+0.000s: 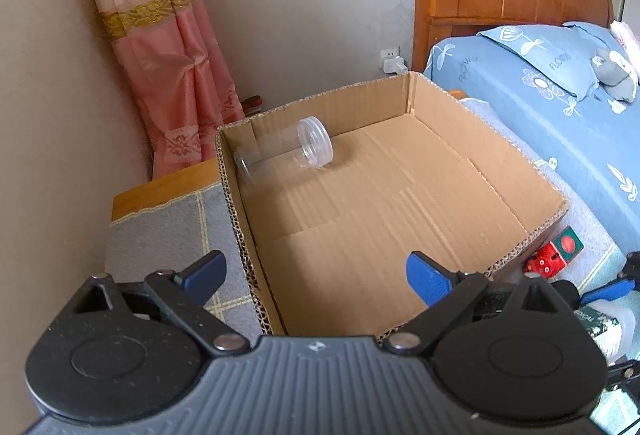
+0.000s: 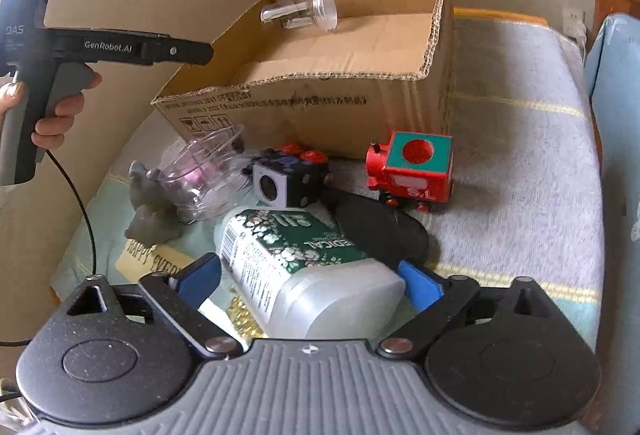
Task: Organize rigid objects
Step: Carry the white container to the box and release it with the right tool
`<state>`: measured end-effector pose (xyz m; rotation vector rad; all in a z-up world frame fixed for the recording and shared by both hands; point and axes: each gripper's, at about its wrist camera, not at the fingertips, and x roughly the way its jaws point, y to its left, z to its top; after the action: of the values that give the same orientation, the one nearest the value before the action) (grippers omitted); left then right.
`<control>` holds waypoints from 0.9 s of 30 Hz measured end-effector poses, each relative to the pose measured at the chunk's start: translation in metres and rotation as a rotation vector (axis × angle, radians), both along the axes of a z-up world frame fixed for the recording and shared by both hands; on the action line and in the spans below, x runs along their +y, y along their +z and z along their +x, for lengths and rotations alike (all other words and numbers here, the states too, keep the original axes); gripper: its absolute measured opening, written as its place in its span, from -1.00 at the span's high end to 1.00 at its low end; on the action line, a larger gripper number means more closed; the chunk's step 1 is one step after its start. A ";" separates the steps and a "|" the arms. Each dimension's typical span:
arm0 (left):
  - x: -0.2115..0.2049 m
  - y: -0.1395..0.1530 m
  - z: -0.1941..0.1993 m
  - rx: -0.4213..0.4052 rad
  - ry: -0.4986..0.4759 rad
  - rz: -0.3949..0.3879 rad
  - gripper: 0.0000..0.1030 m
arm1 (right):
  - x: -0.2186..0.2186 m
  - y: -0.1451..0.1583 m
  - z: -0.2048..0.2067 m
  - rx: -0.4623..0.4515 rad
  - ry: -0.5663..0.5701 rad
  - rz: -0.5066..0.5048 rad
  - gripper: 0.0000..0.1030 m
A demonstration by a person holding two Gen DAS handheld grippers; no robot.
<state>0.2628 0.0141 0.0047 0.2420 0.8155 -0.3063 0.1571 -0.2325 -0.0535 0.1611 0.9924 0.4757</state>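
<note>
A white bottle with a green flowered label (image 2: pixel 288 259) lies on its side on the cloth between the blue fingers of my right gripper (image 2: pixel 308 263). The jaws stand wide, the pads close beside the bottle's sides. My left gripper (image 1: pixel 314 263) hovers open over the near end of the cardboard box (image 1: pixel 532 235), nothing between its fingers. A clear screw-top jar (image 1: pixel 288 151) lies on its side in the box's far left corner. In front of the box (image 2: pixel 300 103) sit a red toy train (image 2: pixel 412 171), a black-and-white cube (image 2: pixel 288 179) and a clear glass cup (image 2: pixel 204 171).
A grey soft toy (image 2: pixel 148 203) lies left of the cup, a black object (image 2: pixel 376 227) behind the bottle, a printed card (image 2: pixel 148 259) at the near left. A person's hand (image 2: pixel 56 115) holds the left gripper. A bed (image 1: pixel 560 107) lies right of the box, a pink curtain (image 1: pixel 168 55) behind.
</note>
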 end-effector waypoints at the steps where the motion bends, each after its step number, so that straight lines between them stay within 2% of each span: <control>1: 0.000 0.000 0.000 0.000 0.000 0.003 -0.87 | -0.001 0.001 0.000 -0.002 0.004 -0.002 -0.85; 11: -0.001 0.001 -0.004 0.000 -0.005 0.013 -0.87 | 0.013 0.026 -0.022 -0.119 0.092 -0.139 -0.55; 27: 0.005 0.006 -0.013 -0.008 -0.010 0.013 -0.87 | 0.028 0.066 -0.036 -0.236 0.108 -0.236 -0.49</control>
<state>0.2499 0.0191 0.0109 0.2597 0.8084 -0.3092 0.1215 -0.2048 0.0130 -0.1588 0.8203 0.4606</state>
